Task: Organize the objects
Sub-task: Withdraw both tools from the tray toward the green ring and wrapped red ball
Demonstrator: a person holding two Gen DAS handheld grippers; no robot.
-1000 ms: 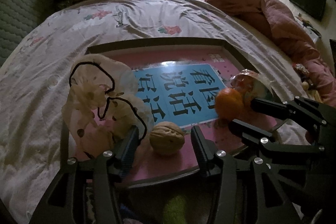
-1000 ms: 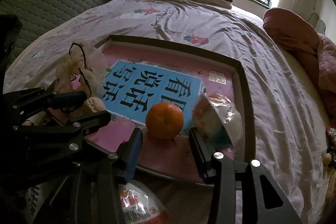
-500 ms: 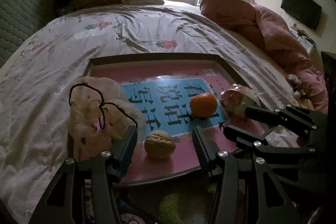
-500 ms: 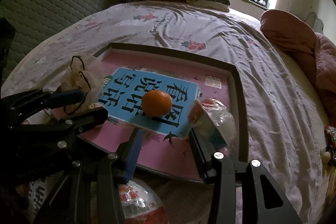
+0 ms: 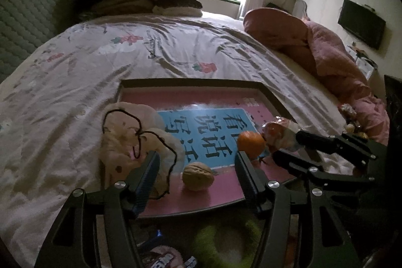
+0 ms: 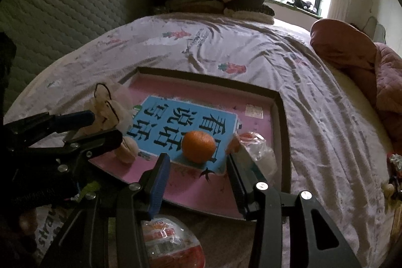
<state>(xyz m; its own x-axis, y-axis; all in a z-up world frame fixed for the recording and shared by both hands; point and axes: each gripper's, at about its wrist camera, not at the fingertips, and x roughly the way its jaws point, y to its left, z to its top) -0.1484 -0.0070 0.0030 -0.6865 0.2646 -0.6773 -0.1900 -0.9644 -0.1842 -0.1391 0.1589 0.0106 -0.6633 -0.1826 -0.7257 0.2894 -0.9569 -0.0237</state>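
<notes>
The framed pink board [image 5: 266,89] lies on the soft bedspread [image 5: 75,82], so a hard press could tilt it. On it the gauzy drawstring pouch [image 5: 125,132] has loose cord that could catch a finger. The tangerine [image 6: 198,146] and walnut [image 5: 198,176] are round and would likely roll if nudged. The left gripper [image 5: 197,173] and right gripper [image 6: 198,171] both stand wide open, each holding nothing, framing walnut and tangerine
</notes>
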